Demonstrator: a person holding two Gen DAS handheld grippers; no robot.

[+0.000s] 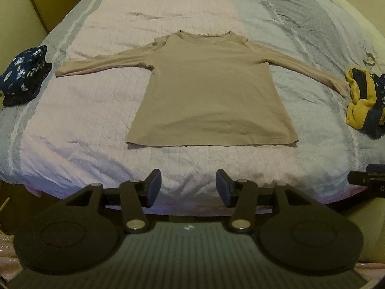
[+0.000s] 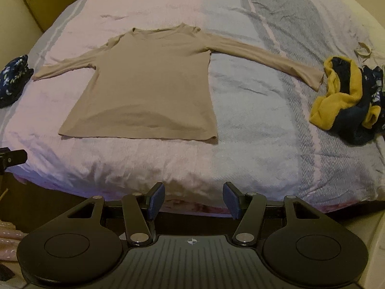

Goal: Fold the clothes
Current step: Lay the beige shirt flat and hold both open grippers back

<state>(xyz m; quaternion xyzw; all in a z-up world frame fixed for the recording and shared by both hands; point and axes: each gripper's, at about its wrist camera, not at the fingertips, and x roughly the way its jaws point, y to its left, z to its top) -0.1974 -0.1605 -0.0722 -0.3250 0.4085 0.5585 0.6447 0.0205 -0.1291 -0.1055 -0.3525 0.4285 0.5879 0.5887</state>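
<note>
No readable words, brands or numbers show in either view. A small crosshair mark stands on the ribbed body behind the right gripper's fingers.

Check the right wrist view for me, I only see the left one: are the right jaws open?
Observer: Yes. The right gripper has its jaws open, with nothing between them.
Operator: What is in front of them?
Observer: The near edge of the bed. The jaws sit short of the hem of the shirt, which lies flat farther in.
</note>
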